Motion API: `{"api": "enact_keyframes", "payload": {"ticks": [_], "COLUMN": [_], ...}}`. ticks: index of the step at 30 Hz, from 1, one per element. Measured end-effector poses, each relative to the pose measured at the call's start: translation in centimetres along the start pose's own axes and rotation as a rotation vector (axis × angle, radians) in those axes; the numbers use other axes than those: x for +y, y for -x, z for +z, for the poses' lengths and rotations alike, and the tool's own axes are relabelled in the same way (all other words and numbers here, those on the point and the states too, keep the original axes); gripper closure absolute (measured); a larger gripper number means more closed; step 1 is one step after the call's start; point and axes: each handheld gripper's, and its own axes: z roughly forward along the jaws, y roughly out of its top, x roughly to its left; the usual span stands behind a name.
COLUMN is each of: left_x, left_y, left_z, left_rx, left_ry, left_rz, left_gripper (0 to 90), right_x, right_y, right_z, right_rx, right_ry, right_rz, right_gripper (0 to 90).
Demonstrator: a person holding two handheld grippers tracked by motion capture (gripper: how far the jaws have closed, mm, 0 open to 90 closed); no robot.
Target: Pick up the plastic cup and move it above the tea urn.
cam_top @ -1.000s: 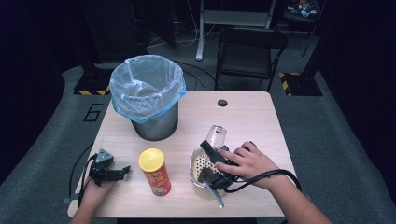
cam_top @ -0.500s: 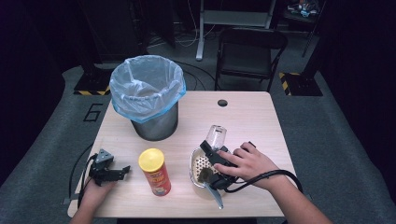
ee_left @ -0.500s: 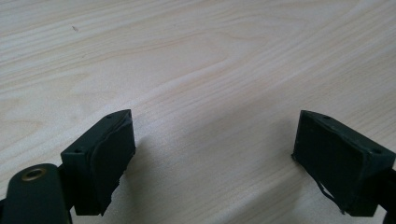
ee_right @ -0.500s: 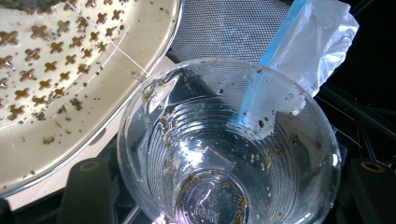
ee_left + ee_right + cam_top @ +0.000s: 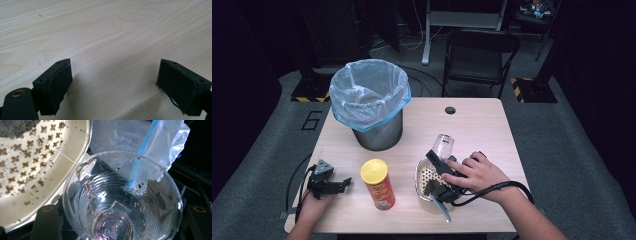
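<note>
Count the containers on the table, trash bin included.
4: lined trash bin at the back left, yellow-lidded chip can front centre, clear plastic cup in the right gripper, perforated strainer beside it.

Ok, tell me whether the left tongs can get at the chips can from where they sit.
Probably yes: the left tongs rest open on the table, with bare wood between them and the upright chips can.

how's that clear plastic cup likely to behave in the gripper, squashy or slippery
The clear plastic cup looks thin-walled and ribbed, so it probably flexes or crackles if the right gripper, shut around it, squeezes harder. Only specks cling inside, so it is likely very light. Its smooth, glossy wall may slip on the pads, and set down on its side it would probably roll.
</note>
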Motion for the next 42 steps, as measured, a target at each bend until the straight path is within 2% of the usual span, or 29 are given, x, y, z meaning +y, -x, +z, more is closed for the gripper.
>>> {"api": "enact_keyframes", "payload": {"ticks": [1,4,6,9,10,13,15,17,18,22,23,24,25,26,27,28,29,30,31,32,33,34,36,37,38,39,40,41,42], "left_x": [0.0,0.0,0.0,0.0,0.0,0.0,0.0,0.0,0.0,0.0,0.0,0.0,0.0,0.0,0.0,0.0,0.0,0.0,0.0,0.0,0.0,0.0,0.0,0.0,0.0,0.0,0.0,0.0,0.0], "left_y": [0.0,0.0,0.0,0.0,0.0,0.1,0.1,0.1,0.1,0.1,0.1,0.1,0.1,0.1,0.1,0.1,0.1,0.1,0.1,0.1,0.1,0.1,0.1,0.1,0.1,0.1,0.1,0.1,0.1], "left_z": [0.0,0.0,0.0,0.0,0.0,0.0,0.0,0.0,0.0,0.0,0.0,0.0,0.0,0.0,0.0,0.0,0.0,0.0,0.0,0.0,0.0,0.0,0.0,0.0,0.0,0.0,0.0,0.0,0.0], "left_rx": [-0.002,-0.001,-0.002,-0.003,-0.003,-0.004,-0.004,-0.004,-0.004,-0.004,-0.004,-0.004,-0.004,-0.004,-0.005,-0.005,-0.005,-0.005,-0.005,-0.005,-0.006,-0.006,-0.005,-0.005,-0.005,-0.005,-0.005,-0.006,-0.006], "left_ry": [-0.001,-0.001,-0.003,-0.003,-0.003,-0.004,-0.004,-0.004,-0.004,-0.004,-0.004,-0.004,-0.004,-0.005,-0.005,-0.005,-0.006,-0.005,-0.005,-0.005,-0.005,-0.005,-0.005,-0.005,-0.005,-0.006,-0.006,-0.005,-0.005], "left_rz": [-0.005,-0.003,-0.003,-0.005,-0.005,-0.006,-0.007,-0.007,-0.007,-0.007,-0.007,-0.007,-0.007,-0.006,-0.006,-0.006,-0.005,-0.005,-0.005,-0.005,-0.005,-0.005,-0.005,-0.005,-0.005,-0.005,-0.005,-0.005,-0.005], "left_gripper": [12.3,12.3,12.3,12.3,12.3,12.3,12.3,12.3,12.3,12.3,12.3,12.3,12.3,12.3,12.3,12.3,12.3,12.3,12.3,12.3,12.3,12.3,12.3,12.3,12.3,12.3,12.3,12.3,12.3], "right_x": [0.0,-0.2,-0.3,-0.2,-0.2,0.0,-0.2,-0.4,-0.6,-1.8,-2.3,-2.3,-2.8,-4.0,-4.6,-4.6,-5.1,-6.3,-6.7,-6.7,-7.6,-7.6,-8.8,-9.1,-9.3,-9.7,-9.7,-10.2,-10.3], "right_y": [-0.1,0.1,0.1,-0.3,-0.3,-0.8,-0.8,-0.8,-0.7,0.0,0.3,0.3,0.6,1.1,1.3,1.3,1.4,1.6,1.6,1.6,1.6,1.6,1.5,1.5,1.5,1.5,1.5,1.8,1.9], "right_z": [0.1,-0.1,-0.1,0.0,0.0,0.0,0.1,0.0,0.0,-0.4,-0.5,-0.5,-0.6,-0.7,-0.8,-0.8,-0.8,-0.9,-0.9,-0.9,-0.9,-0.9,-0.6,-0.4,-0.5,-0.4,-0.4,-0.4,-0.4], "right_rx": [-0.025,-0.050,-0.082,-0.102,-0.102,-0.150,-0.179,-0.194,-0.200,-0.199,-0.191,-0.191,-0.181,-0.154,-0.148,-0.148,-0.141,-0.099,-0.083,-0.083,-0.025,-0.025,0.039,0.063,0.093,0.130,0.130,0.166,0.174], "right_ry": [0.006,-0.015,-0.016,-0.014,-0.014,-0.039,-0.037,-0.025,-0.013,0.052,0.072,0.072,0.095,0.151,0.175,0.175,0.198,0.271,0.294,0.294,0.361,0.361,0.440,0.469,0.477,0.492,0.492,0.494,0.497], "right_rz": [0.038,0.053,0.106,0.163,0.163,0.292,0.364,0.457,0.512,0.831,0.923,0.923,1.017,1.188,1.262,1.262,1.335,1.486,1.542,1.542,1.689,1.689,1.831,1.879,1.925,1.996,1.996,2.029,2.032], "right_gripper": [31.5,31.6,31.7,31.8,31.8,31.8,31.7,31.7,31.6,31.4,31.4,31.4,31.3,31.1,31.0,31.0,30.9,30.9,30.8,30.8,30.8,30.8,30.7,30.7,30.7,30.7,30.7,30.8,30.8]}}
